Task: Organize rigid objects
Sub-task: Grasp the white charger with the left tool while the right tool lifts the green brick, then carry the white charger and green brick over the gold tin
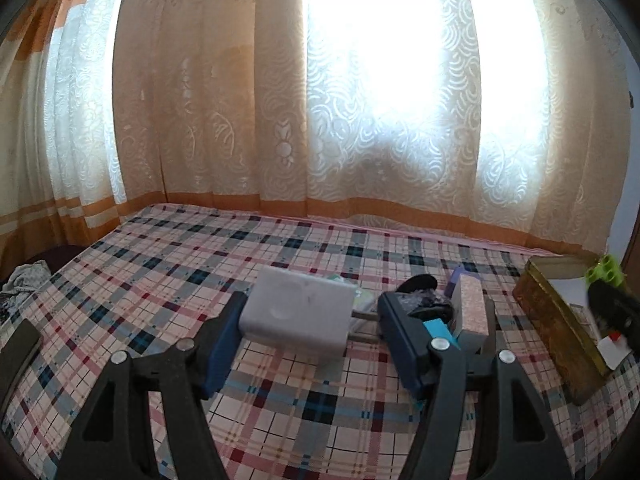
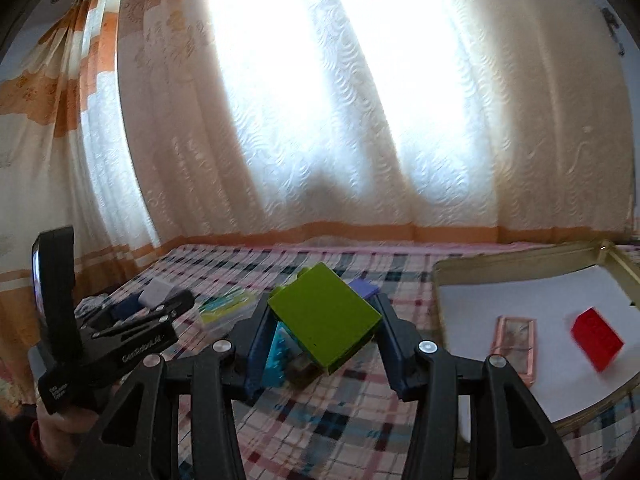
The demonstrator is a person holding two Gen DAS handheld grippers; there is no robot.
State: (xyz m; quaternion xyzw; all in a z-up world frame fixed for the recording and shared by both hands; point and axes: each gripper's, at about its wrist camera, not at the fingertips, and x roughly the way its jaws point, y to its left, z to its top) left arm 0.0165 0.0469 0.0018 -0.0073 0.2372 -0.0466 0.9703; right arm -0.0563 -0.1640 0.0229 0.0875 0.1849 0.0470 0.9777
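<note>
Green block [image 2: 324, 320], one, clamped tilted between right gripper [image 2: 320, 336] fingers above plaid bed [image 2: 320, 420]. Gold tray [image 2: 440, 280] at right holding two pieces: one red block [image 2: 596, 338], one pink frame [image 2: 514, 338]. White charger [image 1: 298, 310], one, between left gripper [image 1: 306, 332] fingers, spread apart, touching the left one only. Purple block [image 2: 364, 286] just beyond.

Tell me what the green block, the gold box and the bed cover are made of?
The green block looks like hard plastic: smooth, evenly coloured faces, sharp edges, and round studs. The gold box seems to be metal, a tin perhaps: thin shiny walls with a rolled rim, though that is a guess. The bed cover is woven cloth: a soft, matt plaid.
</note>
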